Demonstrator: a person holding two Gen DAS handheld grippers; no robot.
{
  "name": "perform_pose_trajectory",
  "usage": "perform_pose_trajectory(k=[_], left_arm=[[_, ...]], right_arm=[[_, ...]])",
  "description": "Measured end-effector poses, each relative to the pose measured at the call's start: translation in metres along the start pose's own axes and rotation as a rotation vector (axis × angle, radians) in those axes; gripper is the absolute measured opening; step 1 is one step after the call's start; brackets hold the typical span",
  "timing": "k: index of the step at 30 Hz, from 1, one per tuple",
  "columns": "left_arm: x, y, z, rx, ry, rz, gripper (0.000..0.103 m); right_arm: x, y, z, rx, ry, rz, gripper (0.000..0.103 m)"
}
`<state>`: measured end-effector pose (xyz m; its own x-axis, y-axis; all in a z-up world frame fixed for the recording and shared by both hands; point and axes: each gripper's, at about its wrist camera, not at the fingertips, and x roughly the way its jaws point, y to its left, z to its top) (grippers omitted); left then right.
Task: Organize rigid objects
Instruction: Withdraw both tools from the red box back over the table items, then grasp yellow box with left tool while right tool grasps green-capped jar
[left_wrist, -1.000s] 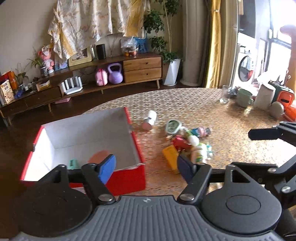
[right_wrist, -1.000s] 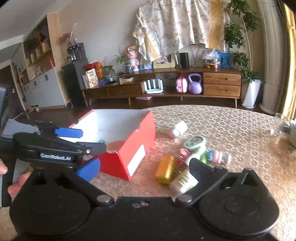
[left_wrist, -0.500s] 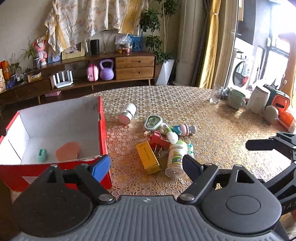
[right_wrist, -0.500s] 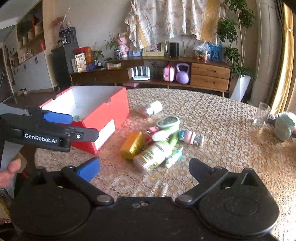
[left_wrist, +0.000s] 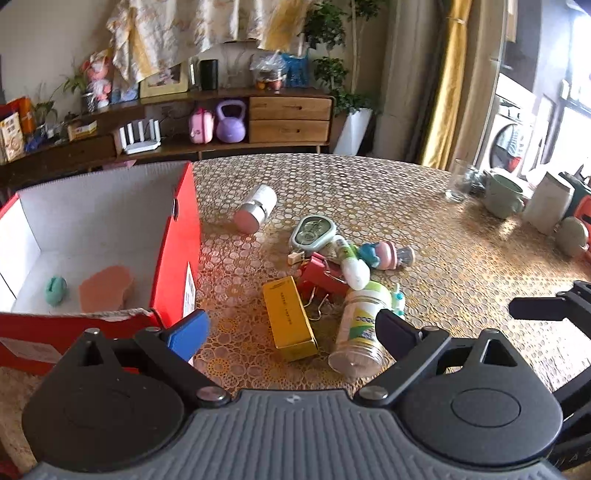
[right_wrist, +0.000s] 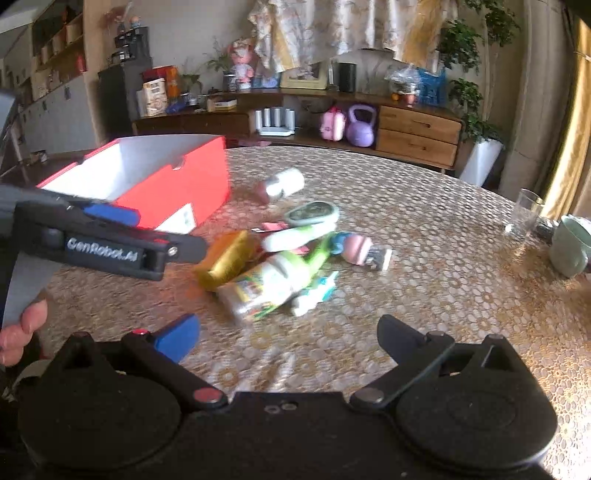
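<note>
Yellow box (left_wrist: 290, 317) nearer than before — left gripper (left_wrist: 291, 328) jaws opening, empty; right gripper (right_wrist: 288, 336) jaws spread.

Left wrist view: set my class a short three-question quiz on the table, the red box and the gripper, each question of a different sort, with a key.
1. True or false: the red box is empty.
2. Which lies nearest the left gripper? A. glass B. yellow box C. green mug
3. Fill in: between the gripper's fingers there is ____.

Key
1. False: a small teal thing and a pink piece lie inside.
2. B
3. Nothing held: the jaws are opening above the yellow box and the bottle.
</note>
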<state>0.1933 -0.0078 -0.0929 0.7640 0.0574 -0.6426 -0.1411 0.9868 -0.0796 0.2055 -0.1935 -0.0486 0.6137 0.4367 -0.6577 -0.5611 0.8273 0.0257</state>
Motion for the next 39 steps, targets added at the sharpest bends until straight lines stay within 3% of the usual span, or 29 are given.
perform_pose_trajectory(k=[5, 19, 26, 35, 38, 39], left_arm=[[0.016, -0.001, -0.004, -0.019, -0.005, 0.026, 0.097], [0.05, 0.004, -0.01, -0.063, 0.045, 0.044, 0.095], [0.067, 0.01, -0.01, -0.108, 0.094, 0.05, 0.067], [0.08, 0.011, -0.014, -0.118, 0.118, 0.029, 0.048], [0.08, 0.009, -0.013, -0.113, 0.117, -0.004, 0.034], [0.079, 0.007, -0.013, -0.105, 0.116, -0.004, 0.034]], right_arm=[[0.009, -0.013, 0.002, 0.009, -0.001, 0.01, 0.102], [0.047, 0.018, 0.011, -0.255, 0.014, 0.139, 0.101], [0.074, 0.025, 0.014, -0.339, 0.03, 0.149, 0.099], [0.092, 0.023, 0.014, -0.375, 0.035, 0.176, 0.096], [0.09, 0.025, 0.015, -0.379, 0.026, 0.185, 0.089], [0.09, 0.026, 0.016, -0.38, 0.029, 0.196, 0.084]])
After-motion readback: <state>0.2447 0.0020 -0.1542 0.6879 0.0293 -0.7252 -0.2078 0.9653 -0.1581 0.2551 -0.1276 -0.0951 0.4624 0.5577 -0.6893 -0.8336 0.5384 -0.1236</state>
